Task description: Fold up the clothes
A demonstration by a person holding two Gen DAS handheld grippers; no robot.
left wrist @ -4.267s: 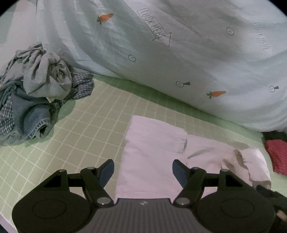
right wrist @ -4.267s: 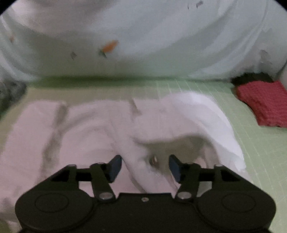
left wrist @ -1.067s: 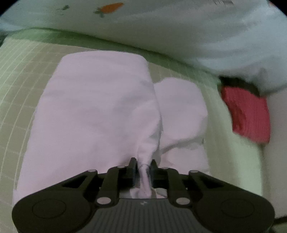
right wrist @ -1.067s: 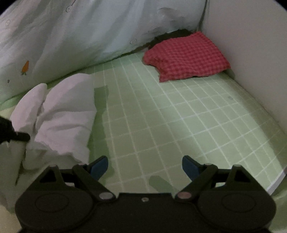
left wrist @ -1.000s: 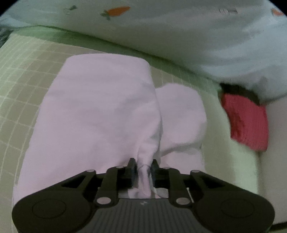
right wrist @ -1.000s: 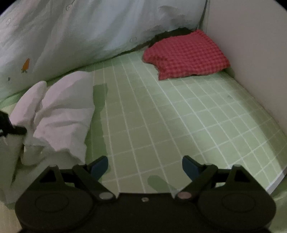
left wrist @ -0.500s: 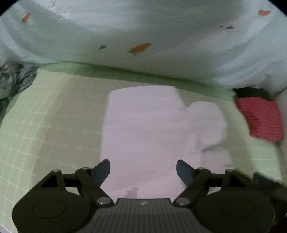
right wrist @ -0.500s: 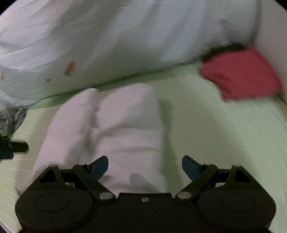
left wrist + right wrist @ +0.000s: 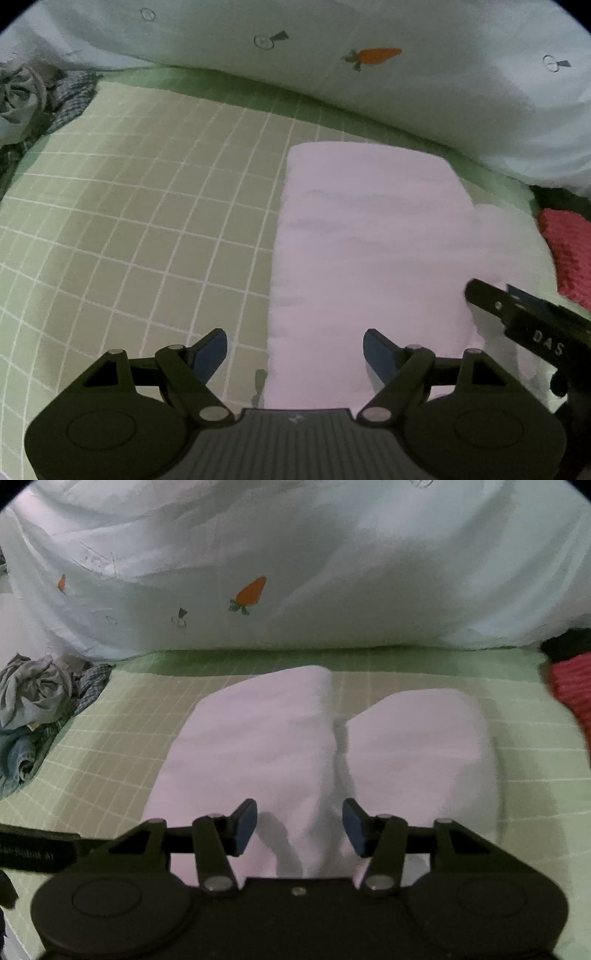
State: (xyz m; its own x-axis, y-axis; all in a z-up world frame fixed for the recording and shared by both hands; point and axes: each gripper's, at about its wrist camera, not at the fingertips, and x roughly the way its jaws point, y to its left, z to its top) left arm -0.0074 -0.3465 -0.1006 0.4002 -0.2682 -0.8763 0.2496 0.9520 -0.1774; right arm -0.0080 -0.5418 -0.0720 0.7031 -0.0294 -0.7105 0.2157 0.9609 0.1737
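Since the frame one second back, your left gripper [image 9: 295, 349] has let go of the pinched white cloth and pulled back; its fingers now stand spread wide and empty over the near edge of the white garment [image 9: 369, 251]. Your right gripper [image 9: 299, 827] has swung from the bare green checked bed sheet [image 9: 147, 206] to face the garment, with its fingers parted and holding nothing. The garment lies flat on the sheet, just in front of the carrot-print duvet [image 9: 295, 572] at the far side. In the right wrist view it reads as two lobes: a larger folded panel [image 9: 251, 746] on the left and a smaller rounded part [image 9: 421, 746] on the right, separated by a crease that runs from near to far. That crease lies almost on the midline between the right fingers [image 9: 245, 821], so the right gripper is the nearer one for the smaller part, which lies ahead and slightly right of it. The larger panel's long axis runs near to far, and its left edge lies just ahead of the left gripper. Judged from this layout, the next fold carries the right part leftward over the panel, across the crease. A pile of unfolded clothes [image 9: 37, 709] sits far left, and a red checked cloth [image 9: 572, 686] far right; both are well apart from the garment.
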